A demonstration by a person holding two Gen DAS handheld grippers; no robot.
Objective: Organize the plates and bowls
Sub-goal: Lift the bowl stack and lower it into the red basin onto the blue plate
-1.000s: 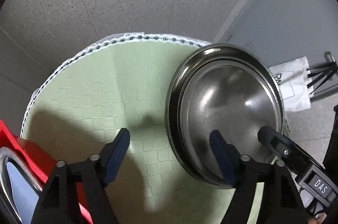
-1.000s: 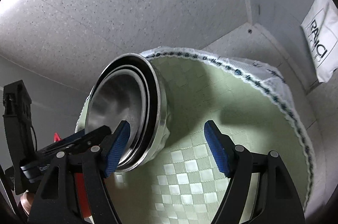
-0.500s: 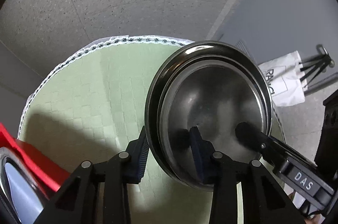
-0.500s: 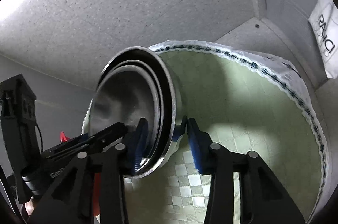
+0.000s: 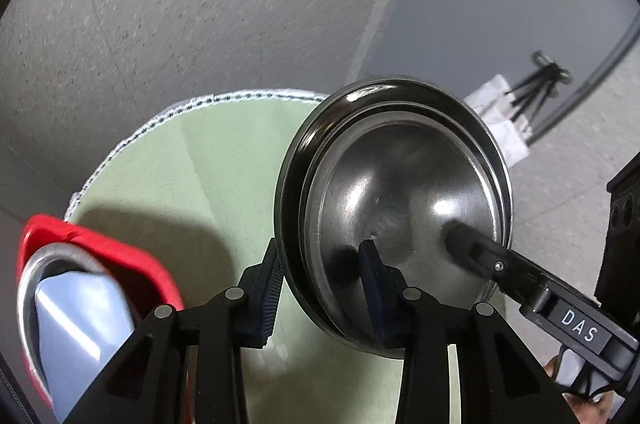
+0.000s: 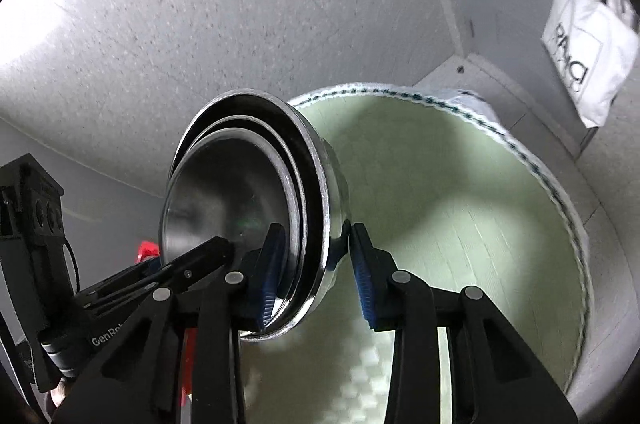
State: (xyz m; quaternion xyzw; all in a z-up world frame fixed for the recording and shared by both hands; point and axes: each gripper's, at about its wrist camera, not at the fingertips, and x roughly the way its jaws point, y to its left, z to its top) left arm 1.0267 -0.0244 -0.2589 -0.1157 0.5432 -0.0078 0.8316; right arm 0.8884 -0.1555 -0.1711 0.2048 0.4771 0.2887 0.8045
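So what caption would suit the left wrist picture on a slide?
Both grippers clamp a nested stack of round steel bowls by its rim above the round pale green tablecloth.

A: What is showing on the tabletop (image 5: 168,184)?
B: A pale green checked cloth (image 6: 460,208) with a white, dark-stitched border. The nested bowls (image 5: 400,200) are gleaming silver steel.
A: And that tray (image 5: 100,248)?
B: Glowing red. Black grippers, blue pads (image 6: 362,276).

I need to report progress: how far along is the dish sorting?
Done: the steel bowls are nested together. In hand: both the left hand-held gripper and right hand-held gripper clamp the stack's rim. Left: setting it down; a red tray sits beside the green tablecloth.
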